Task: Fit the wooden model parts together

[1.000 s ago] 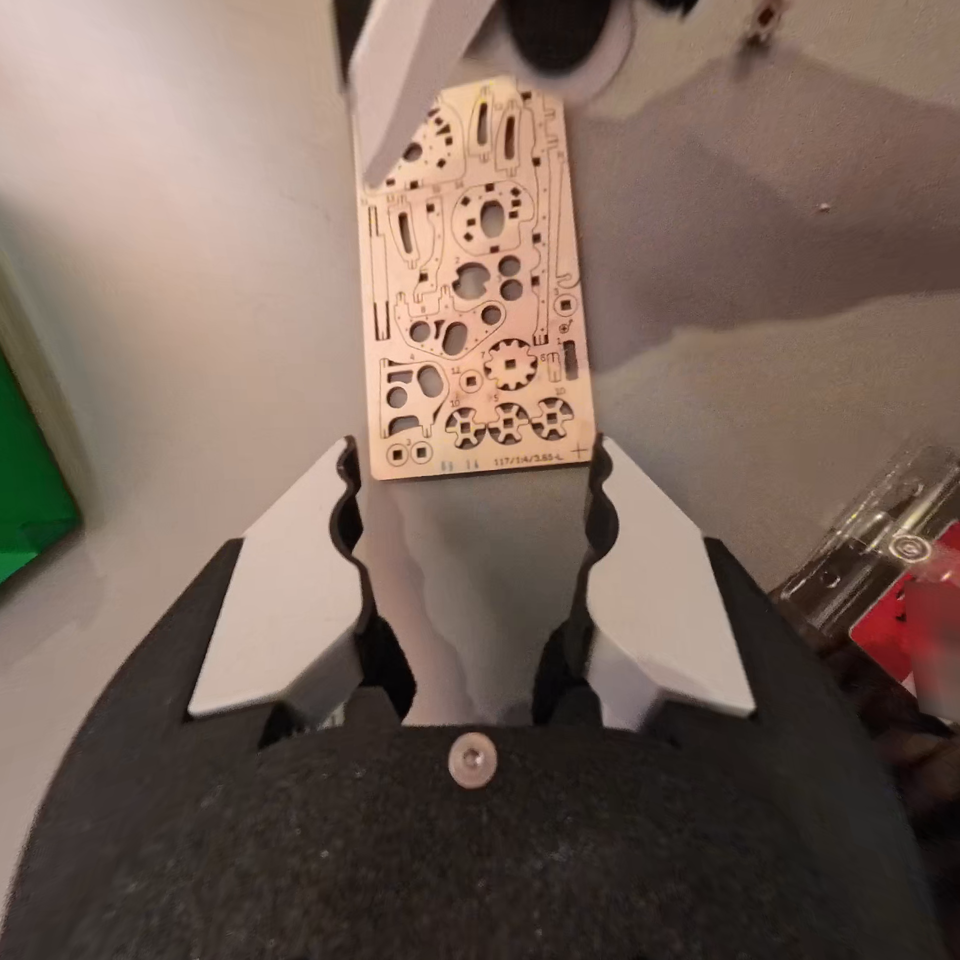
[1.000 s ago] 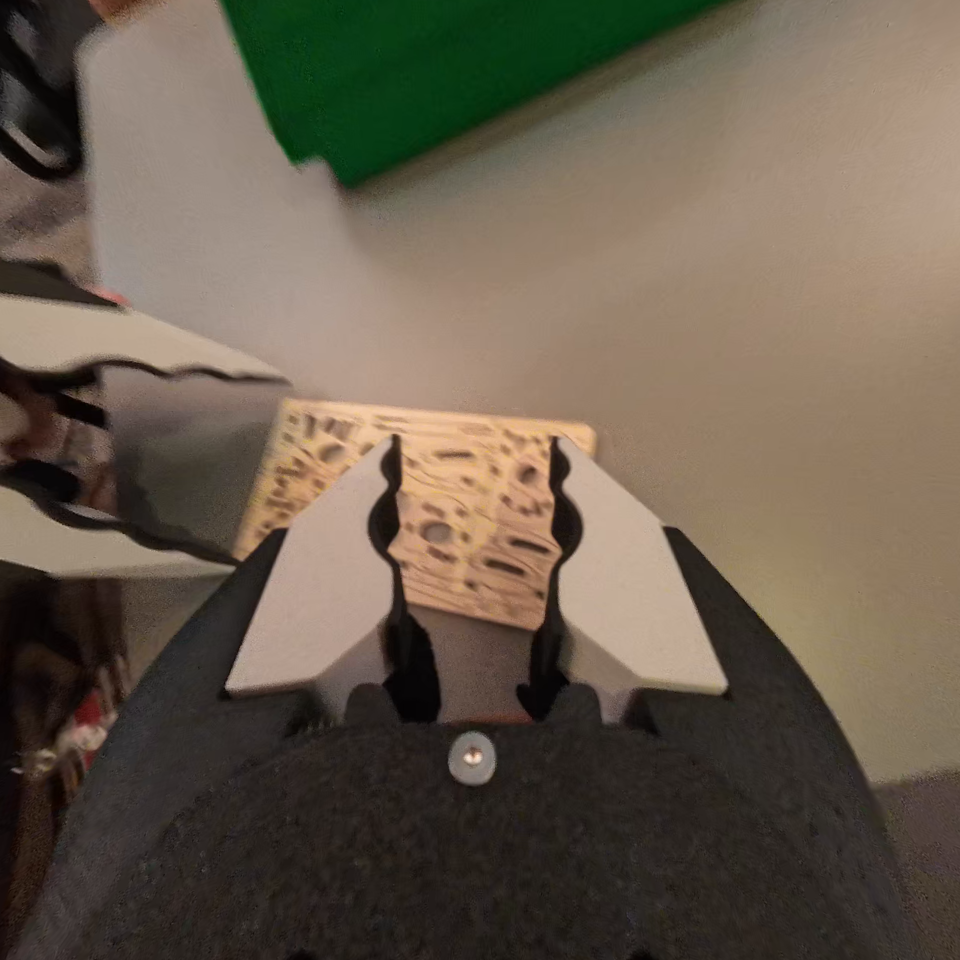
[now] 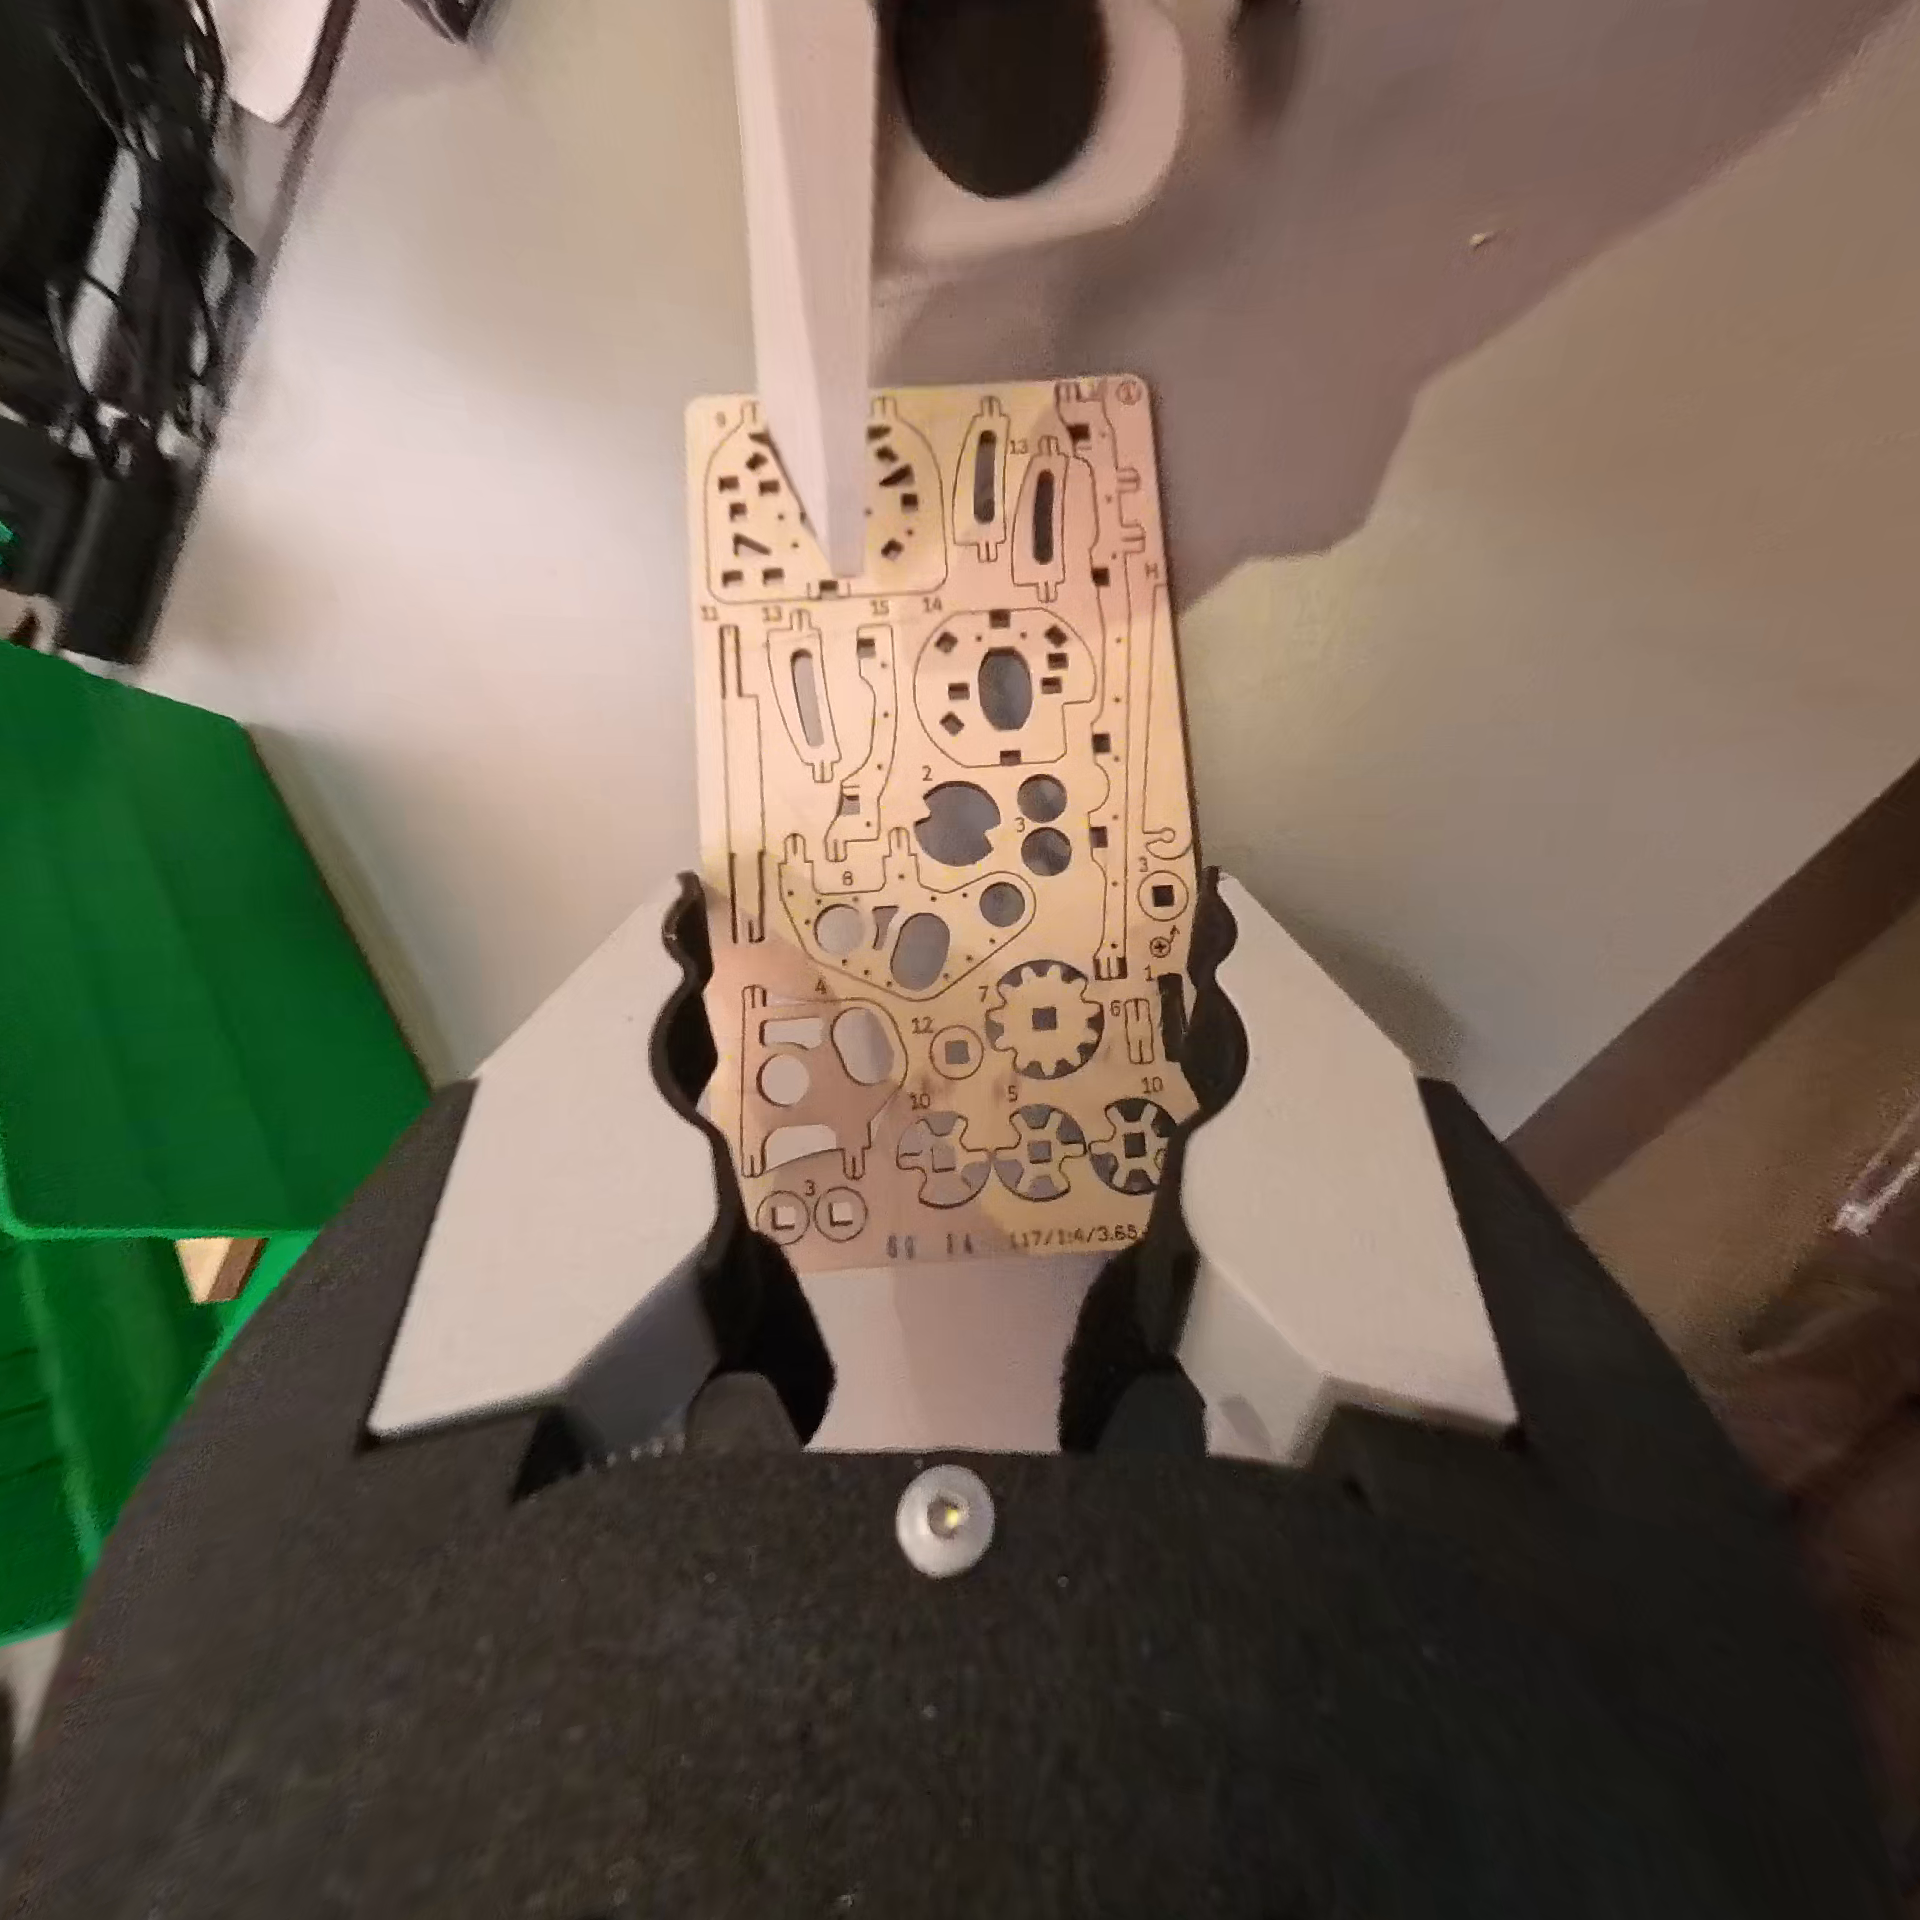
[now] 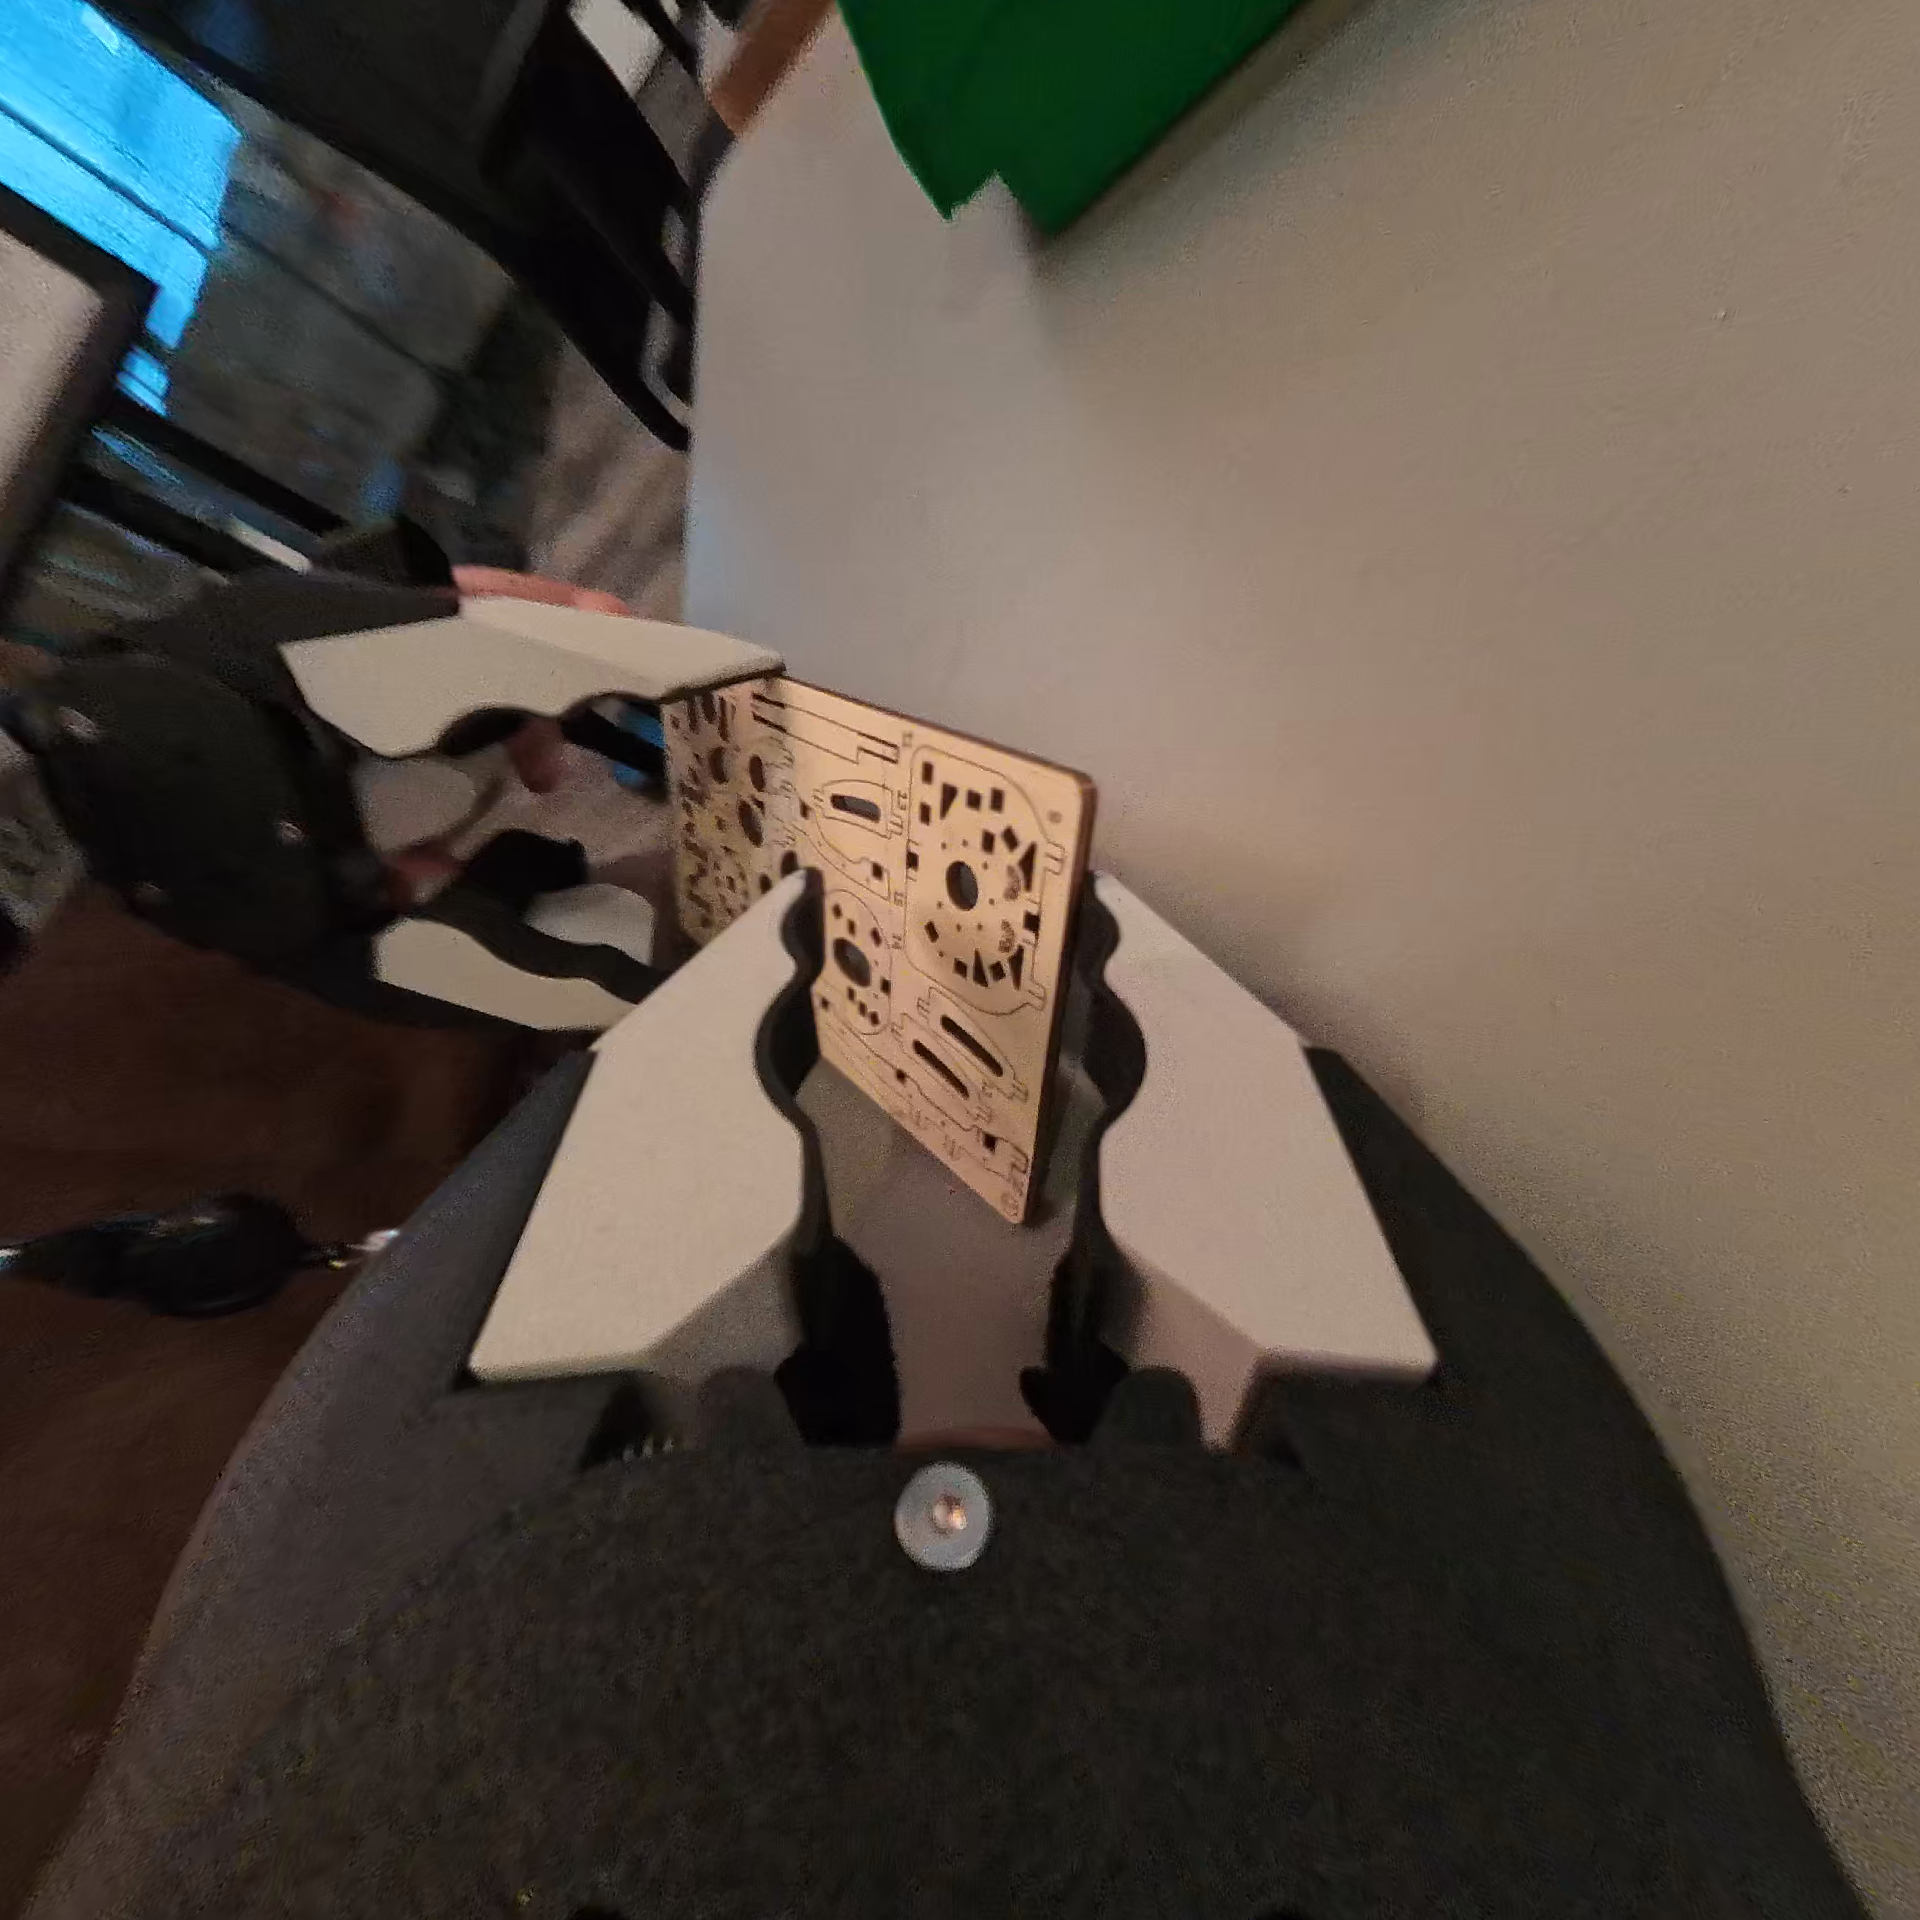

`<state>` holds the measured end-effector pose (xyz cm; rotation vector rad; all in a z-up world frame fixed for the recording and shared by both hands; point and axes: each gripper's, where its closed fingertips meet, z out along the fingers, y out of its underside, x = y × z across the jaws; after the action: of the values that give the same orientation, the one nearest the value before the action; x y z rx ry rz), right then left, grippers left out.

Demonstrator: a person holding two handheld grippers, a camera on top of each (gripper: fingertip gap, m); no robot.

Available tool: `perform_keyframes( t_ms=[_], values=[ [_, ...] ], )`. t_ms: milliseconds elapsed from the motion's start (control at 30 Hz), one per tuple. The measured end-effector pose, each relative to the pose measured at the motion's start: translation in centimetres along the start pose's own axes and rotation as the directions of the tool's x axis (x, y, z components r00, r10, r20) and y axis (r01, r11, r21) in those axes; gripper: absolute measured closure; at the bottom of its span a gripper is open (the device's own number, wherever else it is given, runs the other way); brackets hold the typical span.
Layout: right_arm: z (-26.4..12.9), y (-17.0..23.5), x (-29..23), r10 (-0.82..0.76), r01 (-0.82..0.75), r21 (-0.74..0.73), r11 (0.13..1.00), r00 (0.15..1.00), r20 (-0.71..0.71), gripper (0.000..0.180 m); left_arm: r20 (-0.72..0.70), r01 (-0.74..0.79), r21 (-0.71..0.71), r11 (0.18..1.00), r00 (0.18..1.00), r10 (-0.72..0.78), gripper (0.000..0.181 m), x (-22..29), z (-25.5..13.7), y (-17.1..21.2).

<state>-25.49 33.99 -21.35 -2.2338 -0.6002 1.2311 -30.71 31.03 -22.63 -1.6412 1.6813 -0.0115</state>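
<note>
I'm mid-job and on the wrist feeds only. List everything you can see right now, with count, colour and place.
wooden parts sheet: one, pale tan, laser-cut, raised off the table between both grippers
table: one, white, under the sheet
green folded item: one, bright green, on the table left of the sheet
dark furniture: black, beyond the table edge, count unclear
cables: black tangle, far left corner
small black object: one, on the brown floor
hand: partly seen, behind the left gripper
left gripper: grey fingers, pads against the sheet's long edges
right gripper: grey fingers, open, straddling the sheet's far end
</note>
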Motion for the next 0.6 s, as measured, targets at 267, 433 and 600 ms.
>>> perform_keyframes(
  t_ms=[267,433,600],
  values=[
    [-5.0,-1.1,-1.3,0.156,-0.176,0.163,0.971,0.979,0.128,0.177,0.018,0.1,0.075,0.992,0.995,-0.101,0.095,-2.4,-1.1,-0.3],
    [-7.6,-0.2,-2.6,0.065,-0.076,0.172,0.982,0.996,0.064,0.177,-0.22,0.395,0.164,0.904,0.908,-0.357,0.109,-5.2,-1.7,-0.7],
    [-8.4,0.3,-2.8,0.08,-0.095,0.183,0.978,0.993,0.09,0.177,-0.681,0.637,0.06,0.768,0.589,-0.436,0.139,-2.9,-1.9,-2.7]
  ],
)
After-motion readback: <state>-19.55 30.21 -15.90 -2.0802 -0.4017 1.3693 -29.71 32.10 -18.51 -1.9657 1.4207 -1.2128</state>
